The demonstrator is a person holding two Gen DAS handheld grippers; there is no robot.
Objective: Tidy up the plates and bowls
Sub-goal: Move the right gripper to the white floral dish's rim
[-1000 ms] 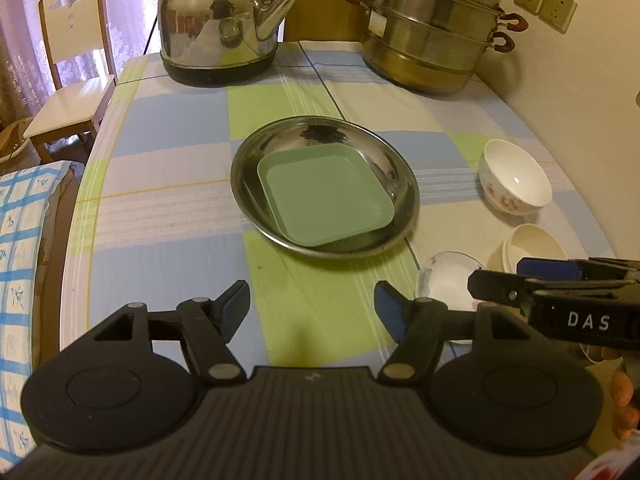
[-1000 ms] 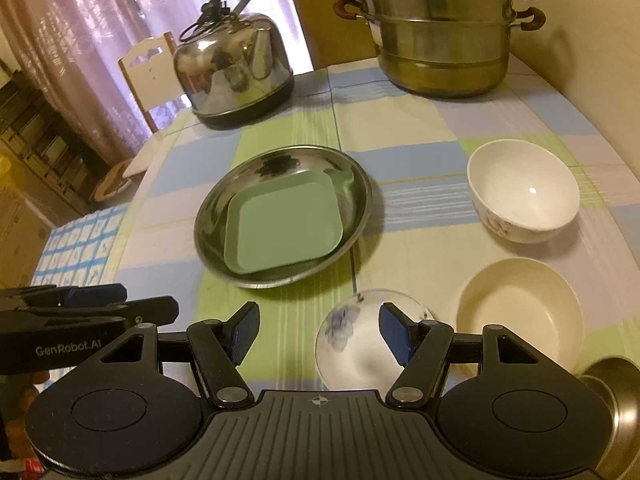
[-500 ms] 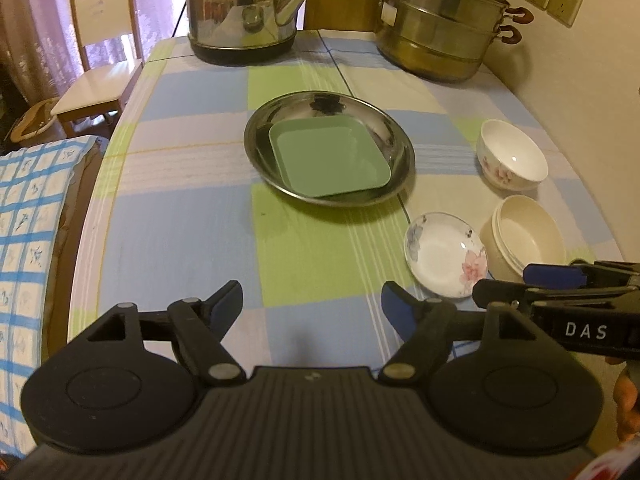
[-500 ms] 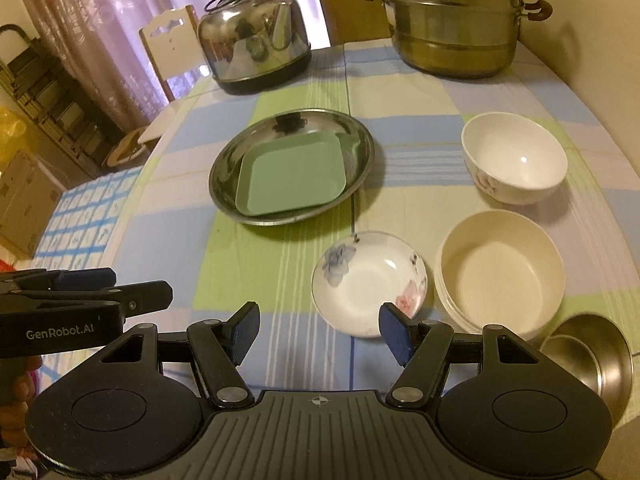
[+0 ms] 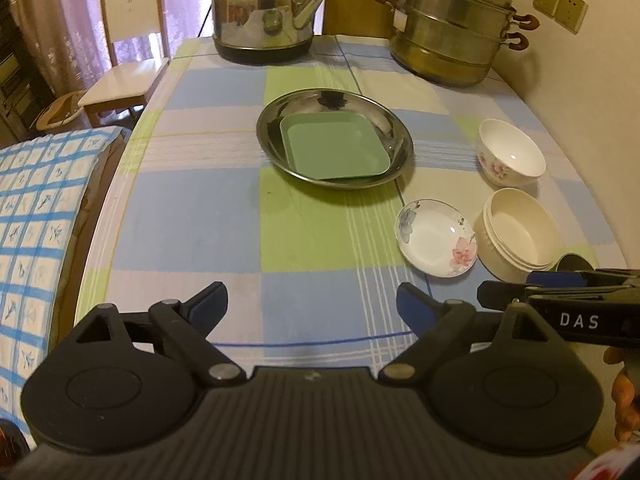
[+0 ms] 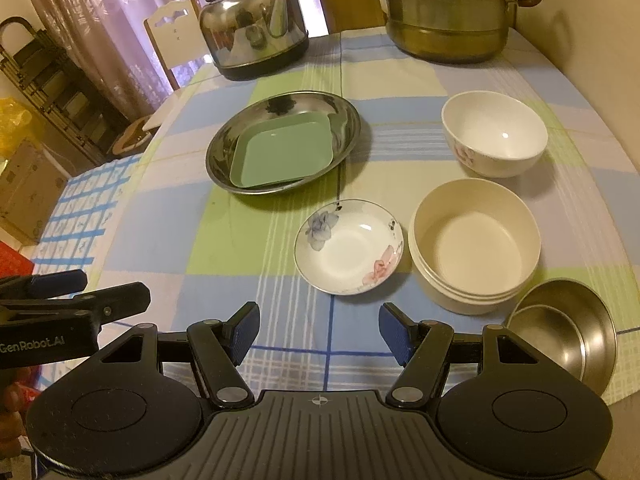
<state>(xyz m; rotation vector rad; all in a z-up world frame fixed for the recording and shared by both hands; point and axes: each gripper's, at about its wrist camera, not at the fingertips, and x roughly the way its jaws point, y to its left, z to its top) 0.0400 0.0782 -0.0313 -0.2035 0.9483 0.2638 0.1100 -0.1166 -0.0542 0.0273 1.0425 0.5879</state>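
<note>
Plates and bowls on our checked table [image 5: 208,208]: green plate [image 5: 334,152] inside steel dish [image 5: 394,136]; floral saucer [image 6: 350,246] beside cream bowl [image 6: 474,242]. Our left gripper [image 5: 312,306], just widening, and right gripper [image 6: 318,330] gape empty.

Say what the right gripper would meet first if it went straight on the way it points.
Most likely the small flowered saucer, which lies just ahead of the right gripper between its open jaws. Bare tablecloth may come first; depth is unclear.

Both tongs: matte black ribbed bodies, round side discs, silver pivot screws, blue pads. Left tongs [image 5: 312,300] lettered "GenRobot.AI"; right tongs [image 6: 318,328] lettered "DAS".
</note>
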